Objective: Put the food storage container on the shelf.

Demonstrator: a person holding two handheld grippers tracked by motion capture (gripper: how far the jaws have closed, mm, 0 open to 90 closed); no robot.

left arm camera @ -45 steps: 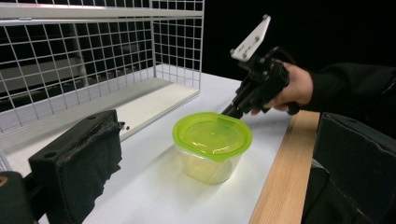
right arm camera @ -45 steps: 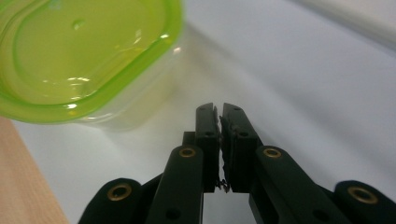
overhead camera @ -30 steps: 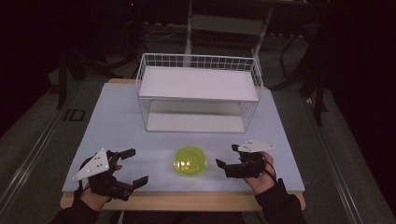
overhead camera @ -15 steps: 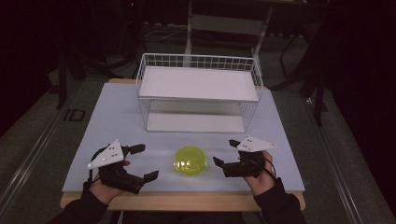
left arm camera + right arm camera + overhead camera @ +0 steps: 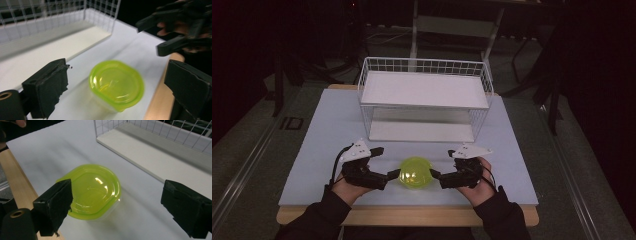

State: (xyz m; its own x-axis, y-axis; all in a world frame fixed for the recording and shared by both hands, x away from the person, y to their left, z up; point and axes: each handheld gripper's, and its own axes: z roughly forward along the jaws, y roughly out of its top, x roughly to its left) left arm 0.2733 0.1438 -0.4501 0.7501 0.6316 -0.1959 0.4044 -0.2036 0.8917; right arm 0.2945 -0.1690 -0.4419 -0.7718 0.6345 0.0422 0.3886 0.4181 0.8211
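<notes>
High view pictures showed a yellow-green container [image 5: 415, 173] set upright on the pale table [image 5: 327, 130], near the front edge and between the two grippers, in front of the white wire basket [image 5: 424, 100]. Its lidded top was turned straight up, and its outline was seen as a rounded square, so no long axis could be told. It appeared to be made of glossy, translucent plastic, with a raised rim around a shallow sunken centre and a paler body under the lid. The left gripper [image 5: 384, 162] was held just beside the container on its left, jaws spread and pointed toward it; they had just been closing a little, and no pad was seen pressing on the container. The right gripper [image 5: 441, 164] was held just beside it on the right, its jaws having just been opening, spread wide and grasping nothing. In the left gripper view the container [image 5: 116, 84] lay between the black, rough-edged foam pads [image 5: 47, 87], blurred, apart from both. In the right gripper view the near pad overlapped the container's [image 5: 91, 191] rim; contact could not be told. The basket was formed of thin white wire mesh with flat white boards inside.
</notes>
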